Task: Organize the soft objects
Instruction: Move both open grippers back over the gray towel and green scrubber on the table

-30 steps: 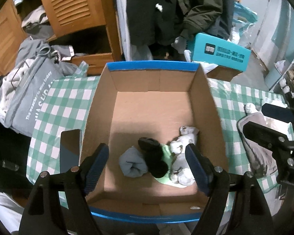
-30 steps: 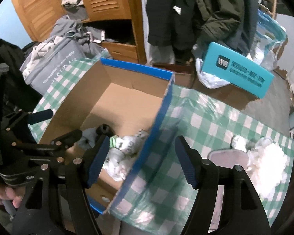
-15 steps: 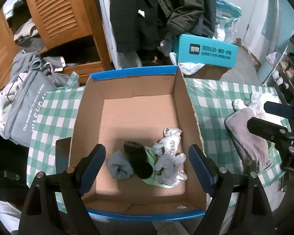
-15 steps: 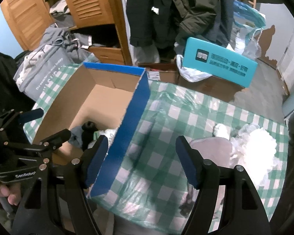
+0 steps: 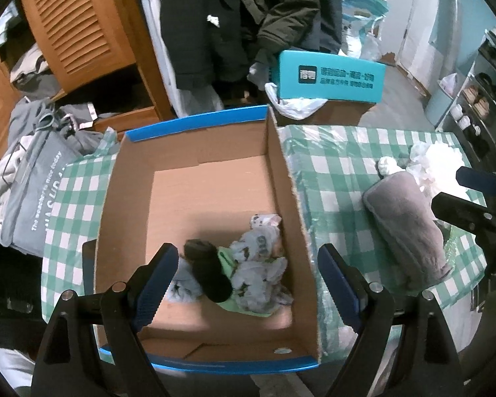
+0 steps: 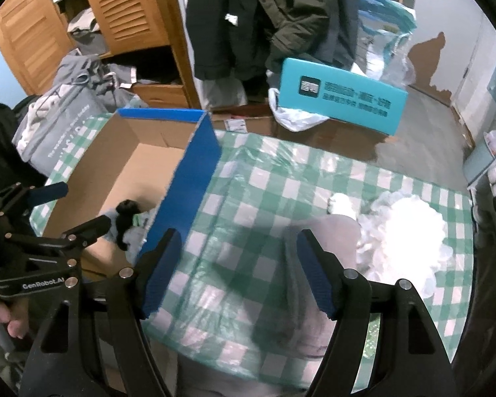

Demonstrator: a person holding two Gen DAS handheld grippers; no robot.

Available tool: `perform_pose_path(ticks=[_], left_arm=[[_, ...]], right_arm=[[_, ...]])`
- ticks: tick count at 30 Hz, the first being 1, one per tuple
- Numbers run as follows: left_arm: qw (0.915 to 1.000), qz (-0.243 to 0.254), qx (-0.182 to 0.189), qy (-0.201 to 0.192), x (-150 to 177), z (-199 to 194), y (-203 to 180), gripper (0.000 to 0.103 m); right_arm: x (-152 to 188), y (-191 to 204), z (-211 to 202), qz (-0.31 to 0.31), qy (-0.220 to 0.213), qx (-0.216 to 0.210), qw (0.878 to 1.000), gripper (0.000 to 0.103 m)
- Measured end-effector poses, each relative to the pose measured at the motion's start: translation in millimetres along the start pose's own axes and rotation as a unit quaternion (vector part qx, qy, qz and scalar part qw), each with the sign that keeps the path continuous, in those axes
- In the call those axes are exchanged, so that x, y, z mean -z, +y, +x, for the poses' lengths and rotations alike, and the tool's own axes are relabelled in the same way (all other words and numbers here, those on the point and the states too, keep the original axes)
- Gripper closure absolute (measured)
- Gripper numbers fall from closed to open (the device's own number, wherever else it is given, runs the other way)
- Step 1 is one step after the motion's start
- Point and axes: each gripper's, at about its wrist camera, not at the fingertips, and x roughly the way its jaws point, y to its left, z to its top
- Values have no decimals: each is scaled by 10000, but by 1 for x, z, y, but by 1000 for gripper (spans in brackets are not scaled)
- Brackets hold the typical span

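Socks (image 5: 234, 271) and other small soft pieces lie bunched in the near right corner of the box (image 5: 284, 178), while a grey roll (image 5: 406, 231) and a white fluffy heap (image 6: 410, 228) wait outside it on the checked cloth (image 6: 268, 182), well right of the box wall. Both tools are empty: the left gripper (image 5: 244, 284) hangs over the box with its jaws spread wide, and the right gripper (image 6: 238, 271) hovers above the cloth with its jaws equally wide, the grey roll just under and beside its right finger. The likely next grab is that roll, and the main risk is a partial pinch; a soft, thick roll may unfurl or slip out if only the outer layer is caught. The cloth looks covered in thin plastic film, so a low closing could snag film or cloth and drag the heap along. Carrying the roll left, it may clip the tall blue-edged wall and shove the light box. Dropped on the corner pile, it could bury or spill the socks.
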Motion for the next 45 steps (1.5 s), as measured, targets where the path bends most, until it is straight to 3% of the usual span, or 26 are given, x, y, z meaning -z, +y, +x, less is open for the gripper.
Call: perform_pose_path(ticks=[13,27,45], left_arm=[[9994,312,72,115,-6,6,-40,16],[9968,607,168,500,-8,33,-88,16],[9915,884,132,941,-4,68,-140,16]], right_arm=[[20,-49,-6,327,18,266,9991,31],[50,-113,1,904,227,647,9935,31],[97,-159,40,1143,868,1090,9836,31]])
